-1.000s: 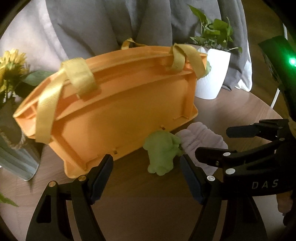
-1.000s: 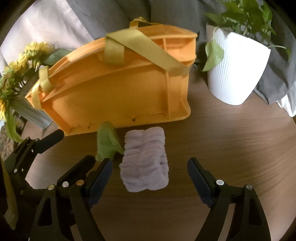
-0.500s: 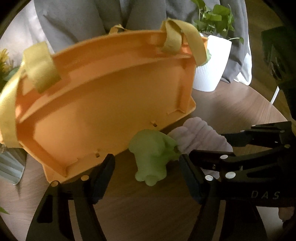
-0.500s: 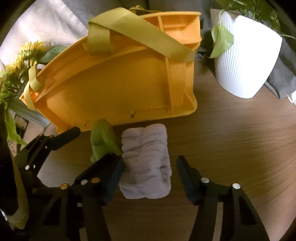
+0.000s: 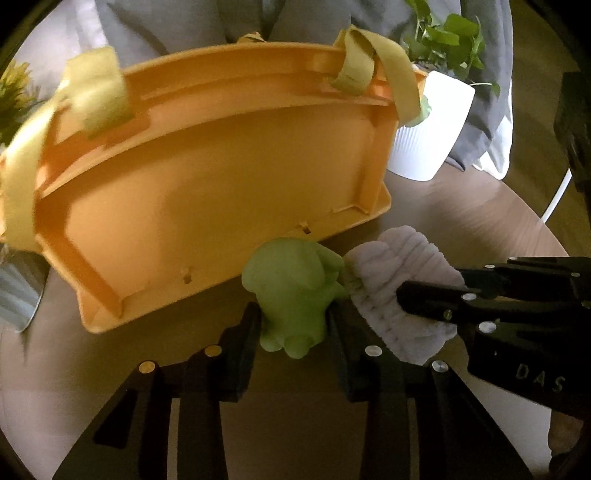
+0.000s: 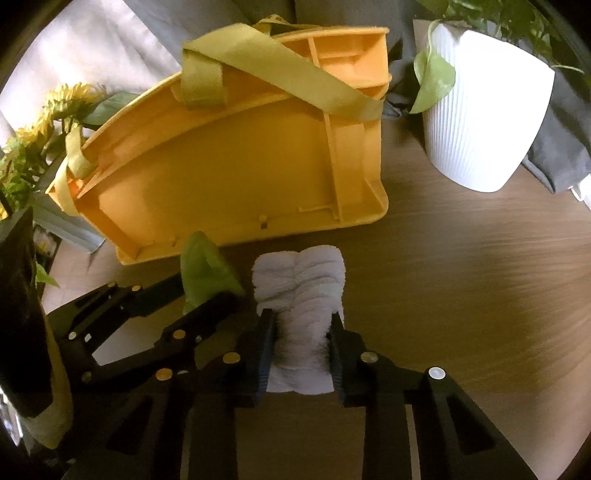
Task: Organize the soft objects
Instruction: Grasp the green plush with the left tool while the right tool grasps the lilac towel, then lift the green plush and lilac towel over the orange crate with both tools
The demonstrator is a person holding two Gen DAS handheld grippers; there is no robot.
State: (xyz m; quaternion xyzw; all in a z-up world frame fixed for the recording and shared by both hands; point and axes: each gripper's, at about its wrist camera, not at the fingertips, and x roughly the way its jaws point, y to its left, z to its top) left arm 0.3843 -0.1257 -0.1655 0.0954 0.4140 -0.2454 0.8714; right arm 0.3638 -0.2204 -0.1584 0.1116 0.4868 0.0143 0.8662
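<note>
A round wooden table (image 6: 461, 280) carries everything seen. Along its far edge hangs grey and pale fabric (image 5: 177, 33), touching the back of the objects there.

Largest item on the table: an orange plastic basket (image 5: 221, 184) with yellow-green webbing straps (image 6: 280, 74), standing tilted toward the far edge with its broad moulded face turned to the cameras. Its lower rim rests on the tabletop.

At the far right edge stands a white ribbed planter (image 6: 480, 110) holding a green leafy plant (image 5: 450, 37), just beside the basket's right end. At the far left edge, sunflowers (image 6: 55, 110) rise from a greyish vase (image 5: 18, 295), partly hidden behind the basket.

Near the middle of the table, just in front of the basket's lower rim, lies a pale lilac fluffy cloth (image 6: 299, 288), rolled or folded. The right gripper (image 6: 300, 350) is closed in on its near half, both pads pressing into the pile.

Touching the cloth's left side is a green soft toy (image 5: 291, 291), close against the basket rim. The left gripper (image 5: 293, 332) has narrowed onto the toy's lower body, one finger on each flank. Whether either item is clear of the tabletop cannot be determined.
</note>
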